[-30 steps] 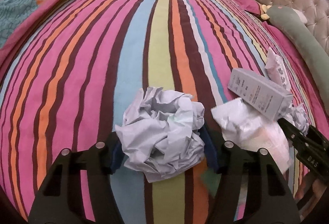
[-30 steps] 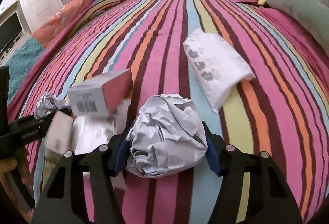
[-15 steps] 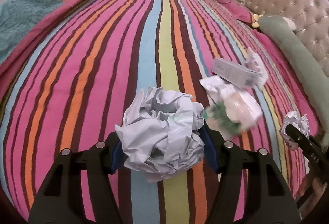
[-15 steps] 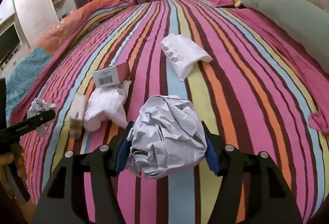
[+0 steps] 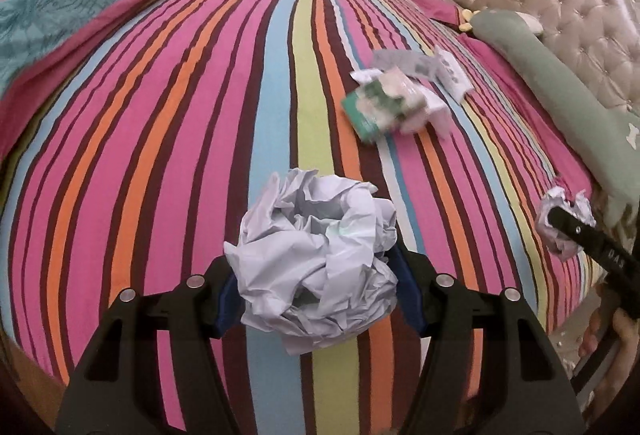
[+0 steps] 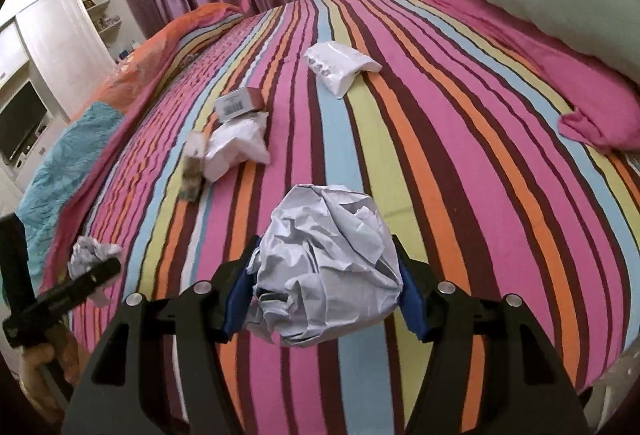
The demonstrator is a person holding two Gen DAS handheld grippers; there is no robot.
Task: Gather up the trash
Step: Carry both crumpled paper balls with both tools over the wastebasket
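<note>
So both grippers are already loaded. Left gripper (image 5: 316, 275) is pinching a crumpled paper ball (image 5: 316, 259) between its blue pads, and right gripper (image 6: 324, 285) is pinching a second paper wad (image 6: 326, 263) the same way. Both wads are sitting clear of the striped bedspread (image 5: 180, 115), over its near edge.

Progress, as I'm judging it: two pieces are picked, none are binned yet, and no bin is showing in either view. Remaining litter is lying mid-bed: a green-printed packet (image 5: 376, 111), blurred in the left view, a white wrapper (image 6: 240, 145) touching it, a small carton (image 6: 238, 103) just beyond those, and a white printed pouch (image 6: 340, 65) farther off to the right. So I'm reading this as roughly a third done, with drop-off and another pass or two pending.

View differences: right wrist camera is showing the carton's barcode side, the pouch lying apart from the pile, the white shelving at far left, and a hand (image 6: 48, 367) under the left gripper's handle. Left wrist camera is showing the tufted headboard (image 5: 560, 15) and the packet's green print, while the pile is overlapping there.
</note>
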